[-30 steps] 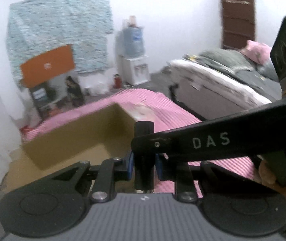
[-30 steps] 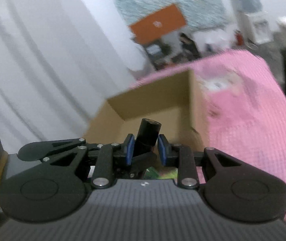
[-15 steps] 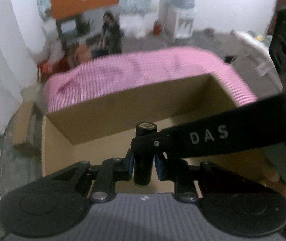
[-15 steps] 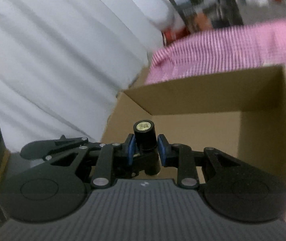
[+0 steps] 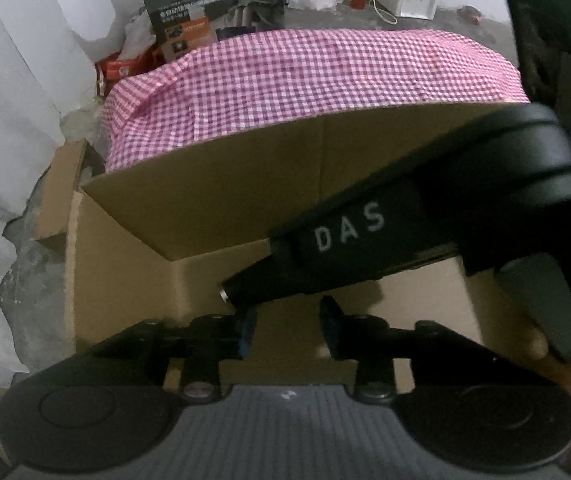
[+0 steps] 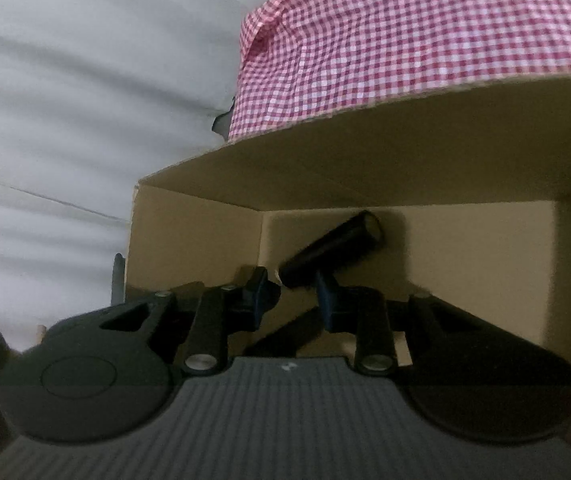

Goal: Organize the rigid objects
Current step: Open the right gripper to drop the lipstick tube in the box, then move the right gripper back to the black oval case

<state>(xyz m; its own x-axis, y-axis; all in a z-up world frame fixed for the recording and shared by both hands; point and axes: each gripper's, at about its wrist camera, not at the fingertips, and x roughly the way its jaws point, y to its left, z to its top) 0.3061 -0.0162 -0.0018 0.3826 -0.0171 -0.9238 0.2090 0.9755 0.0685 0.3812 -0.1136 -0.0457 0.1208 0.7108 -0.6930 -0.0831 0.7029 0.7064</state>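
While both grippers hang over the open cardboard box [image 5: 213,184], their jaws have just been opening. Left gripper [image 5: 287,326], lower centre of frame: jaws apart, nothing between them; the black DAS tool [image 5: 349,236] crosses just above. Right gripper [image 6: 291,290]: jaws parted, black handle [image 6: 331,248] tilted, loose against one finger, inside the box. Pink checked cloth [image 5: 305,72] behind, across the upper frame.

The open cardboard box [image 5: 245,184] stands on the grey floor [image 5: 25,248], against a surface draped in pink checked cloth [image 5: 305,76]. A black cylindrical handle [image 6: 331,250] lies tilted within the box, near its back wall.
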